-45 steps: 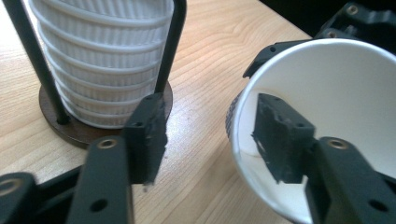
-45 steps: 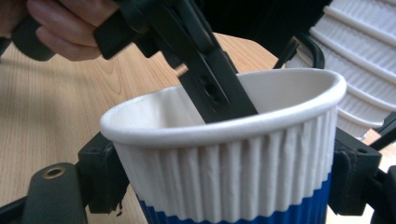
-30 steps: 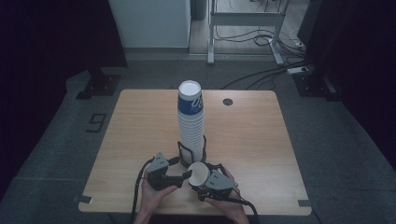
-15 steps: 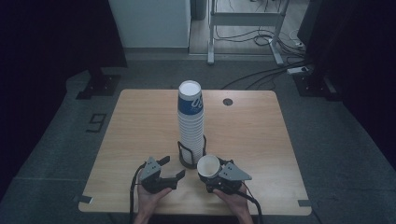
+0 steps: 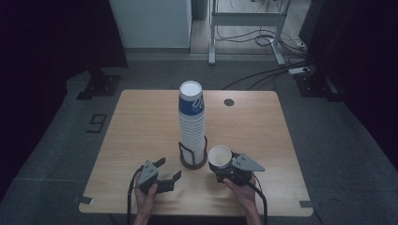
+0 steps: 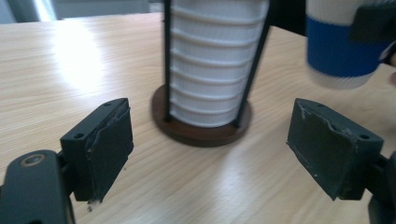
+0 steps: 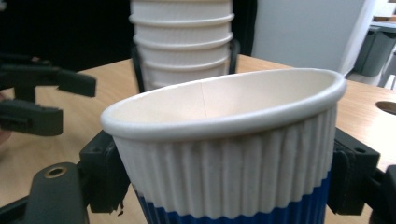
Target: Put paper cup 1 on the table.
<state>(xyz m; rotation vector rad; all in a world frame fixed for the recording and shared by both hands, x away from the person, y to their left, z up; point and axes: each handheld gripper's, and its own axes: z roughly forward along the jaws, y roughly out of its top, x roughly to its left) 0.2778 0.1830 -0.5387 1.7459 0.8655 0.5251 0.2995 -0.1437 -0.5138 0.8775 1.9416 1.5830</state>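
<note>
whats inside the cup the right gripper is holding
Nothing visible: the cup clamped in the right gripper shows bare white inner walls. Its near rim hides the bottom, so the very base cannot be checked.

From my remote seat, the paper cup [image 7: 224, 154] I am holding is white with fine vertical ribbing on its upper wall, plain off-white inside, and a solid blue band lower down, while the tall cup stack [image 5: 192, 124] shows white ribbed rims topped by one cup with a blue sleeve bearing a white mark. The stack sits in a holder [image 6: 201, 130] with a dark brown round base and thin black rods. The table [image 5: 141, 126] is light wood with a faint grain, and both gripper bodies are dark grey with black jaws.
</note>
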